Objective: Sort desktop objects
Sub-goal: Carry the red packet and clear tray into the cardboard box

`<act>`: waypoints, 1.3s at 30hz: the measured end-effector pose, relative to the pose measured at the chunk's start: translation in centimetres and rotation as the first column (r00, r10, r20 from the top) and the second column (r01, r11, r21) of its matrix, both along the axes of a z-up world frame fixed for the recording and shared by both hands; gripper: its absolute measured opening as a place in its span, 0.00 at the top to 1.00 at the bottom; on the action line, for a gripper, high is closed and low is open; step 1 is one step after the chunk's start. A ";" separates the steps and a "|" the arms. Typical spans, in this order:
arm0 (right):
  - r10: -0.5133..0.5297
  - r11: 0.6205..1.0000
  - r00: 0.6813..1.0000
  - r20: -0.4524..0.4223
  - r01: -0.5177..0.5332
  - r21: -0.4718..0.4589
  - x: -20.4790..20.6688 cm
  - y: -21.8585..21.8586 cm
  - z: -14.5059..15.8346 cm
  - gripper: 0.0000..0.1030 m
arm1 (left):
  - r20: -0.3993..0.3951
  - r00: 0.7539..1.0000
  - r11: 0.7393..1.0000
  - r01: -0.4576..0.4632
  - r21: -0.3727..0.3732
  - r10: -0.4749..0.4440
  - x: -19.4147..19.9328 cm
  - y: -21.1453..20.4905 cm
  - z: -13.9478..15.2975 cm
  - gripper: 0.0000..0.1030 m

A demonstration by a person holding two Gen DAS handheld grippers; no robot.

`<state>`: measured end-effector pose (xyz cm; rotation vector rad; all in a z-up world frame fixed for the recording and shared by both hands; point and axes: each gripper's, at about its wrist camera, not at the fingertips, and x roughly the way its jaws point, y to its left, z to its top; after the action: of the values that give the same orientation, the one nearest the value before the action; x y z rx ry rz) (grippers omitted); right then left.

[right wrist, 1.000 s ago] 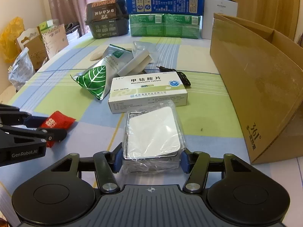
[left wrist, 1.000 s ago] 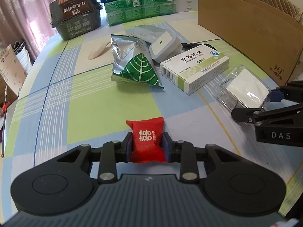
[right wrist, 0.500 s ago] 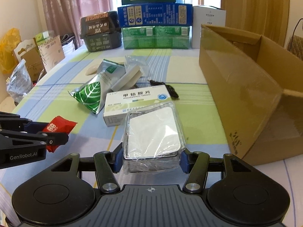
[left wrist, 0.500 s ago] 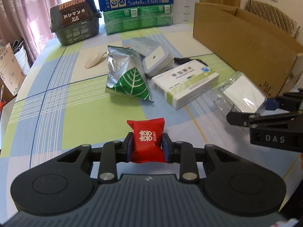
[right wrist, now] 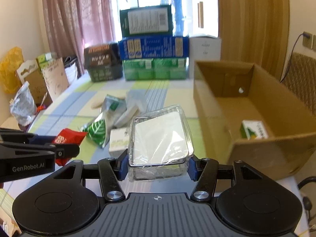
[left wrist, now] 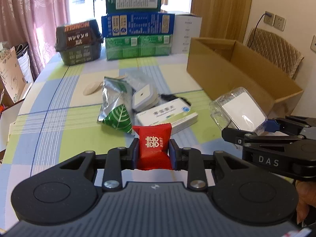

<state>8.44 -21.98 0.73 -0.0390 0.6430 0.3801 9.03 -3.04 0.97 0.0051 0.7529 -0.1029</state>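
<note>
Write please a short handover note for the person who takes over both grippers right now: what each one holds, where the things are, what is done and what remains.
Left gripper: shut on the red candy packet, held above the table.
Right gripper: shut on the clear plastic case, held near the cardboard box.
Done: one green-and-white carton lies inside the cardboard box.
Left: drop both held items, probably into the box. On the table remain the medicine box, green leaf pouch, white square case, black cable and a beige flat item.
</note>
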 end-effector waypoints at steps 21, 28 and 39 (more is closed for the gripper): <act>-0.153 0.988 0.983 0.101 0.155 -0.014 1.9 -12.3 6.3 0.48 | 0.041 0.990 0.991 0.132 -0.002 -0.132 0.8 -10.5 5.4 0.75; -0.194 0.980 0.977 0.089 0.197 -0.027 4.7 -16.5 6.4 0.48 | 0.054 0.979 0.981 0.195 -0.020 -0.194 3.2 -15.2 6.2 0.75; -0.188 0.982 0.981 0.048 0.189 -0.025 9.0 -18.5 4.8 0.48 | 0.029 0.968 0.967 0.250 -0.039 -0.249 8.2 -19.8 5.0 0.75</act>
<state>17.44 -40.53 5.54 -0.0148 0.6017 0.1859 17.27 -22.85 6.00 0.0607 0.7235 -0.3589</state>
